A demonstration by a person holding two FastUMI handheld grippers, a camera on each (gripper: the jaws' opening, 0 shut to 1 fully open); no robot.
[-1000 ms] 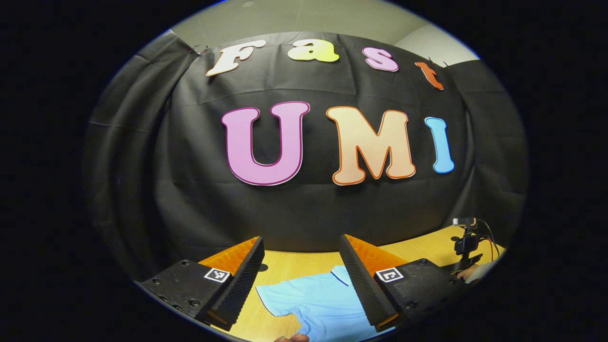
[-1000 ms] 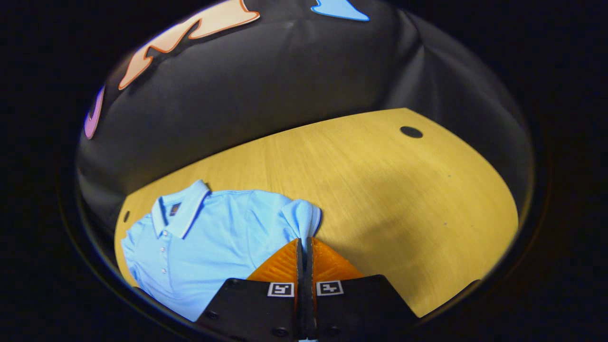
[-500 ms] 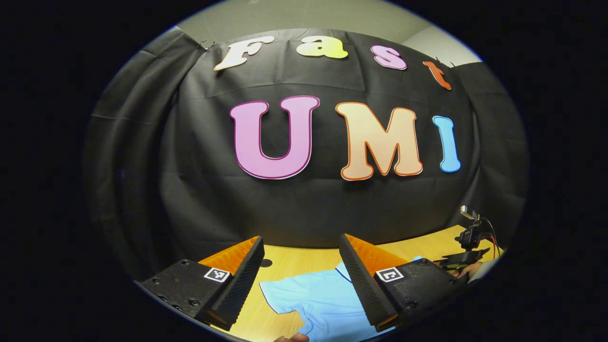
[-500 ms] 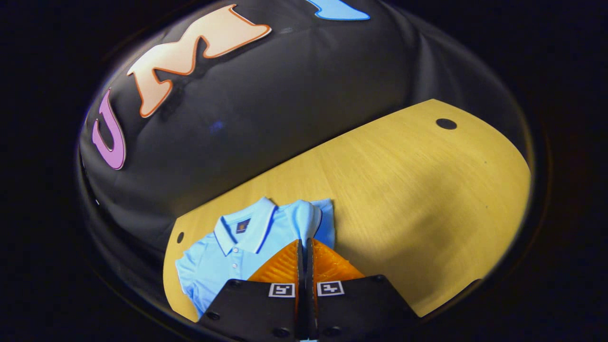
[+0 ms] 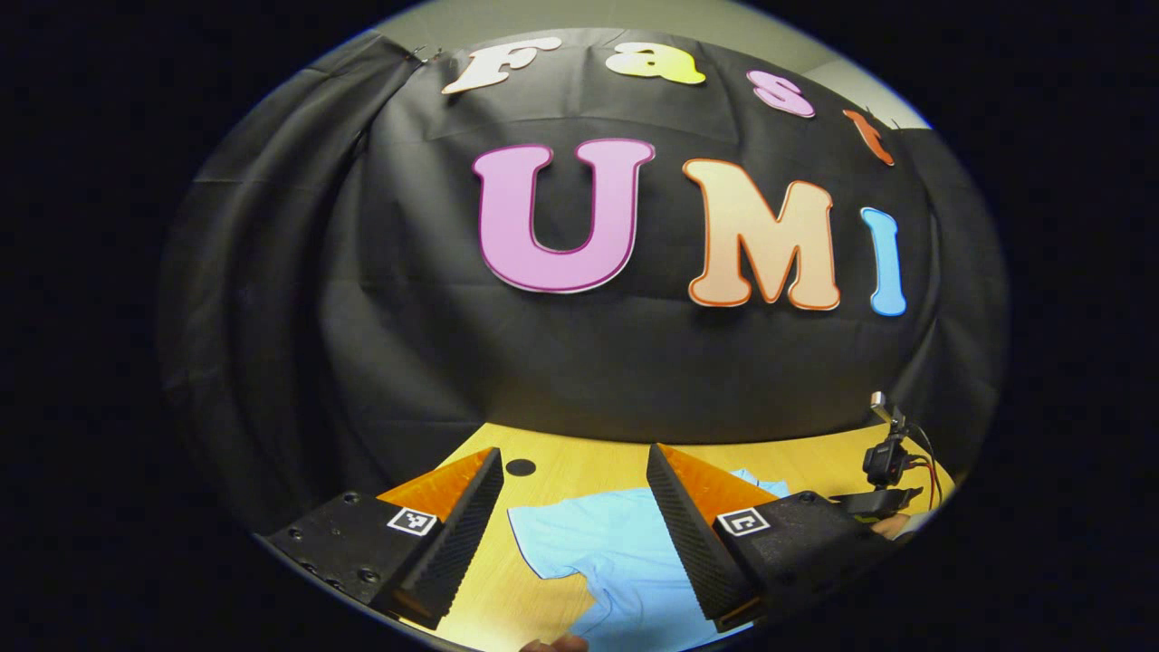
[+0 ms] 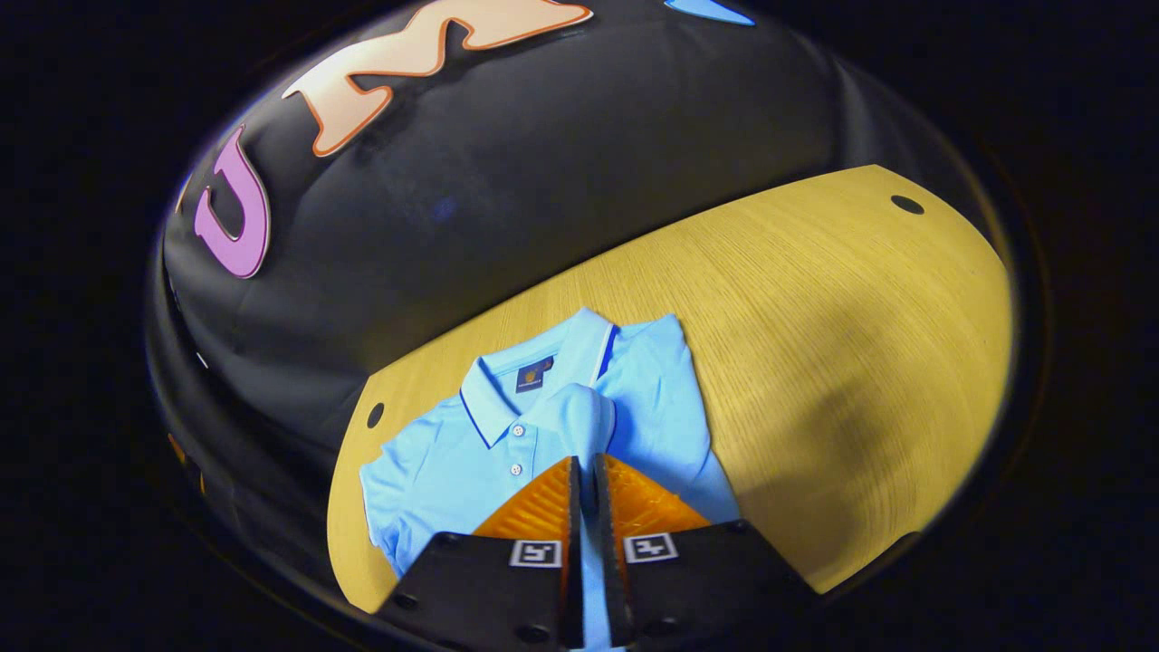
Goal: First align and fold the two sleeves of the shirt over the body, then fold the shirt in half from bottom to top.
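Note:
A light blue polo shirt [image 6: 453,462] lies face up on the wooden table [image 6: 815,317], its collar [image 6: 543,362] toward the booth wall. My right gripper [image 6: 587,460] is shut on the shirt's sleeve [image 6: 579,417], held over the chest just below the collar; blue cloth shows in the thin gap between the fingers. In the left gripper view the shirt [image 5: 598,552] lies on the table below my left gripper [image 5: 573,453], which hovers open with nothing between its fingers. The right gripper [image 5: 883,471] shows far off at the right edge of that view.
The black cloth wall [image 5: 579,362] closes off the back of the table. Small round holes [image 6: 906,205] [image 6: 374,416] sit near the table's far corners. Bare wood [image 6: 860,362] stretches to the right of the shirt. A hand [image 5: 552,645] peeks in at the bottom edge.
My right gripper has carried the sleeve from the shirt's side across onto the chest. The left gripper stayed open and tipped slightly, showing more table.

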